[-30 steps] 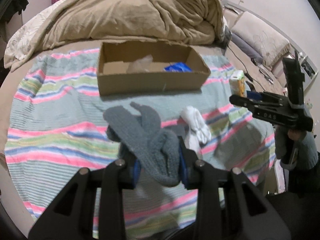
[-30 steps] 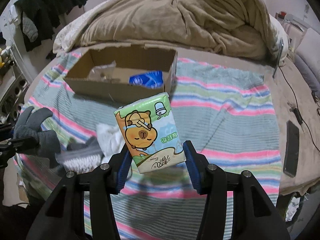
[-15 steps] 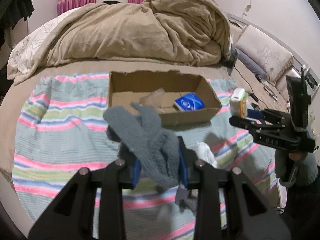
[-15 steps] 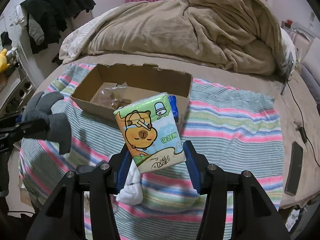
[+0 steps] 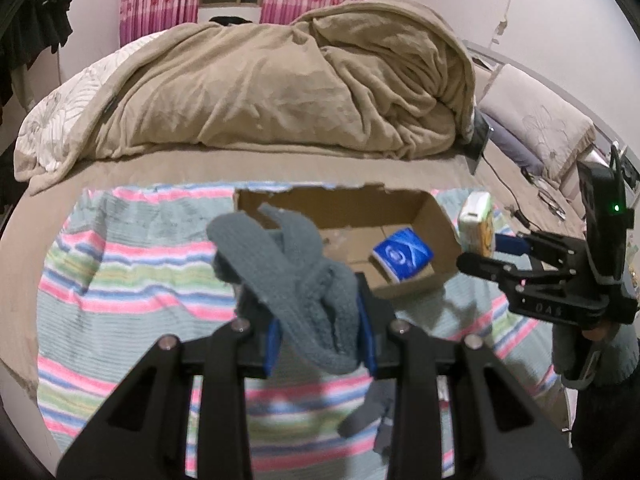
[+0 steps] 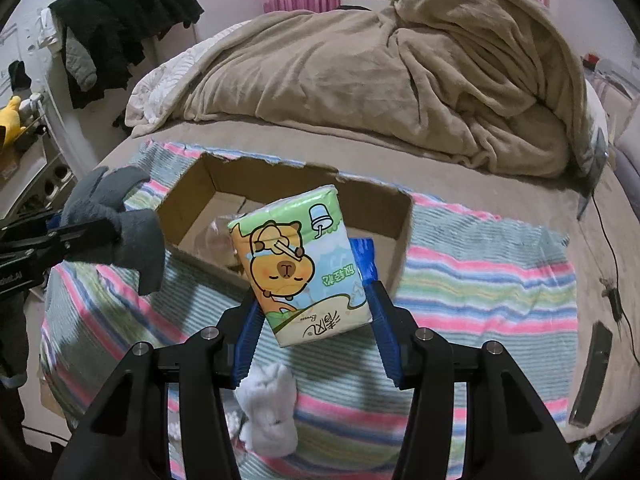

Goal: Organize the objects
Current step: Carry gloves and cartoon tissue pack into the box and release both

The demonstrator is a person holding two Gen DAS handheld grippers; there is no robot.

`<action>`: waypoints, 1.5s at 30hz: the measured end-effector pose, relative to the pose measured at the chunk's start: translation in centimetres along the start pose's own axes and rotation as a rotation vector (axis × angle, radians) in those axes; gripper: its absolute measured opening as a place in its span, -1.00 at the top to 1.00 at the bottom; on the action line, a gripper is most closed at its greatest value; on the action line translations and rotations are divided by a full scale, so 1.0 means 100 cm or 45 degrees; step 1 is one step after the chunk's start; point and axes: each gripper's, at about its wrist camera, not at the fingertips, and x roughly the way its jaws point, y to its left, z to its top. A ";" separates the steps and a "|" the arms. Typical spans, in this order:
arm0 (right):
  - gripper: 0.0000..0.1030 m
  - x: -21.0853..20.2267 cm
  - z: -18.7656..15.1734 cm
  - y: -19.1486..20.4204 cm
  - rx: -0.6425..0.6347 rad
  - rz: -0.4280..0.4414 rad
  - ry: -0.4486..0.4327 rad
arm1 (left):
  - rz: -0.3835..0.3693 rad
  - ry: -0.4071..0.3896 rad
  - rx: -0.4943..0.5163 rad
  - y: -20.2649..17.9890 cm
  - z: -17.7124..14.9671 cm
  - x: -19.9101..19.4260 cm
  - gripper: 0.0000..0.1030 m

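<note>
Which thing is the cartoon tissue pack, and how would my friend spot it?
Find the bed with the striped blanket and the open cardboard box on it. Just in front of that box, the right gripper holds the tissue pack up in the air. It is the only thing with a sleepy orange cartoon animal on green wrapping, unlike the grey glove and the white socks.

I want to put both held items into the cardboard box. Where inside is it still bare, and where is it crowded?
In the open brown cardboard box, the floor toward its left end, beyond the crumpled clear plastic wrap, looks bare. The right near corner is crowded by the blue packet. Outside, a white sock lies on the striped blanket.
</note>
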 end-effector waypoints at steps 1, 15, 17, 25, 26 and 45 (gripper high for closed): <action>-0.05 0.002 0.002 0.001 -0.002 0.003 -0.001 | 0.001 -0.003 0.000 0.001 0.003 0.002 0.37; -0.05 0.035 0.031 0.004 -0.019 0.040 0.013 | -0.013 -0.028 -0.007 0.015 0.026 0.033 0.37; -0.05 0.041 0.033 0.005 -0.019 0.044 0.019 | -0.015 -0.029 -0.013 0.017 0.029 0.038 0.37; -0.05 0.064 0.041 0.003 -0.007 0.064 0.052 | -0.049 -0.017 -0.037 0.024 0.036 0.064 0.37; -0.05 0.068 0.042 0.003 -0.005 0.068 0.057 | -0.051 -0.015 -0.040 0.024 0.037 0.067 0.37; -0.31 0.082 0.047 0.004 0.034 0.067 0.068 | -0.028 -0.019 -0.067 0.030 0.044 0.071 -0.26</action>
